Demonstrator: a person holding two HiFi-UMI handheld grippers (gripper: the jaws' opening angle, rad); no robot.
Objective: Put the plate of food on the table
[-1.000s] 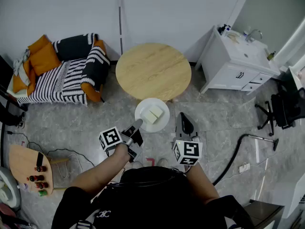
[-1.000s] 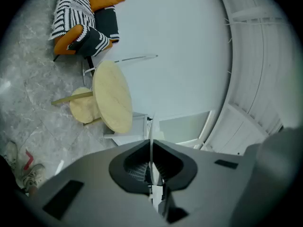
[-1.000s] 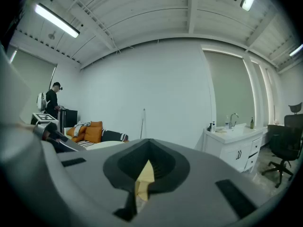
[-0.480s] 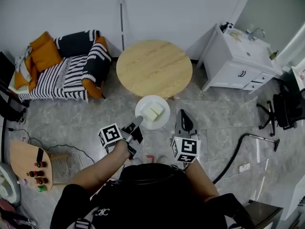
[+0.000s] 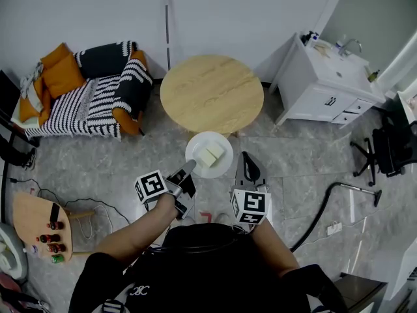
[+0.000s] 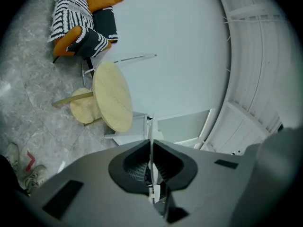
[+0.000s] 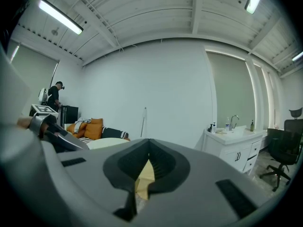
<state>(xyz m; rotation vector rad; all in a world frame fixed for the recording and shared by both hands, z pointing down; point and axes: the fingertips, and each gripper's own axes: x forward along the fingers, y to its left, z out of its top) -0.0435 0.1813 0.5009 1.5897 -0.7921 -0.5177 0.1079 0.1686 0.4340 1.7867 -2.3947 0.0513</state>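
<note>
A white plate (image 5: 196,147) with two pale blocks of food (image 5: 210,154) hangs over the floor just short of the round wooden table (image 5: 212,94). My left gripper (image 5: 189,169) is shut on the plate's near rim. In the left gripper view the plate (image 6: 151,126) stands edge-on as a thin white line between the pads, with the table (image 6: 112,96) beyond it. My right gripper (image 5: 245,156) hovers beside the plate's right edge, apart from it. Its tips (image 7: 148,140) meet with nothing between them.
A striped sofa with orange cushions (image 5: 85,90) stands left of the table, and a white sink cabinet (image 5: 326,83) to its right. A black office chair (image 5: 391,145) and a dark hose (image 5: 322,210) lie at the right. A low wooden stand with bottles (image 5: 39,230) sits at the left.
The right gripper has drifted slightly left, nearer the plate. The plate and left gripper have hardly moved relative to the table.
</note>
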